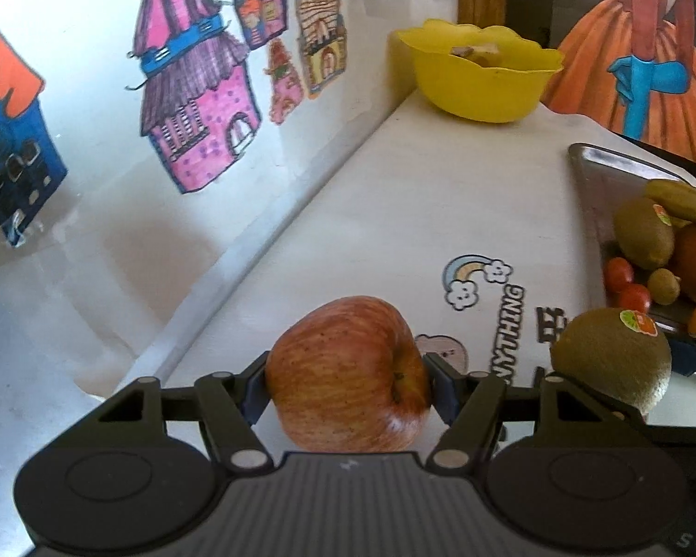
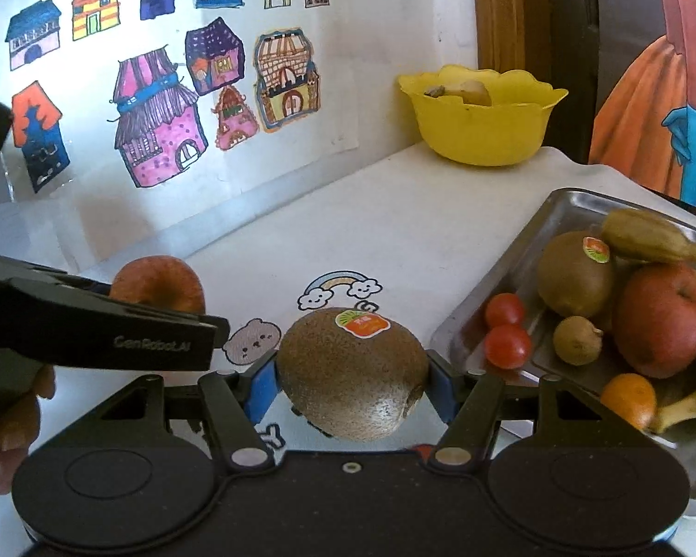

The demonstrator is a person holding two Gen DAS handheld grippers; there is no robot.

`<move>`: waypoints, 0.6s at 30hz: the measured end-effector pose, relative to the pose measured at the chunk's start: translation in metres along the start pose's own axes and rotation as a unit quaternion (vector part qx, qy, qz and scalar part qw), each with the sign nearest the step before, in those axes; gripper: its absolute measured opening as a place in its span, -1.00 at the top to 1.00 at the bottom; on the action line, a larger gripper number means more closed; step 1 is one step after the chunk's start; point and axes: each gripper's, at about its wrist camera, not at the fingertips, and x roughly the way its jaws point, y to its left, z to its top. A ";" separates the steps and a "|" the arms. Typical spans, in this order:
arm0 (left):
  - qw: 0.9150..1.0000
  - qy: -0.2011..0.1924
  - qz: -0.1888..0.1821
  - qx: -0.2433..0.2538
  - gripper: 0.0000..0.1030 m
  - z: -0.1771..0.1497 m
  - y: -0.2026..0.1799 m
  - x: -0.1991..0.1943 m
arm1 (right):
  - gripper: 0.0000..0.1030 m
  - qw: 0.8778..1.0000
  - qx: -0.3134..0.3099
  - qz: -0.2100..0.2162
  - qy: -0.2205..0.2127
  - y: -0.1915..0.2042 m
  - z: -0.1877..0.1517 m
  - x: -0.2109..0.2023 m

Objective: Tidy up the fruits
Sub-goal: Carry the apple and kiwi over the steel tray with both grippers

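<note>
White tabletop [image 2: 394, 213] with cartoon stickers on it, pushed against a wall covered in kids' house drawings [image 2: 157, 120], with a yellow bowl [image 2: 482, 125] in the far corner.

The two fruits in play are both off the tray. The apple [image 1: 348, 371] sits pinched between the pads of the left gripper [image 1: 346, 383], held across its sides with the stem dimple facing right. The kiwi [image 2: 352, 371] is clamped the same way in the right gripper [image 2: 351, 383], sticker up, long axis running pad to pad. Both look lifted just clear of the table, though from these angles I can't swear to it.

Handling-wise, I'd say the apple is the easy one: firm, waxy skin, decent weight, so it could slide if the pads sat too near the top or bottom curve. A grip across the widest part, like here, seems right. The kiwi is lighter and fuzzy, so it's less slippery, but it's softer. Squeeze hard and you'd bruise it. Holding it by the ends isn't ideal, and it could pivot or pop out.

Off to the right is the metal tray [image 2: 575, 204] with a second kiwi [image 2: 575, 274], another apple [image 2: 663, 320], a banana [image 2: 645, 236], two cherry tomatoes [image 2: 505, 329], a small brown fruit [image 2: 577, 341] and something orange [image 2: 628, 397]. The bowl has some pale thing in it that I can't identify.
</note>
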 end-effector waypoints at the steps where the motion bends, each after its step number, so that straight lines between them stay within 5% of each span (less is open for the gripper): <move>1: 1.000 0.000 -0.001 0.003 -0.38 0.001 -0.002 -0.001 | -0.29 1.000 0.003 -0.002 0.000 -0.002 0.000 -0.003; 18: 0.999 -0.012 -0.032 0.039 -0.38 0.007 -0.078 -0.016 | -0.29 0.991 0.107 -0.083 0.003 -0.076 -0.032 -0.090</move>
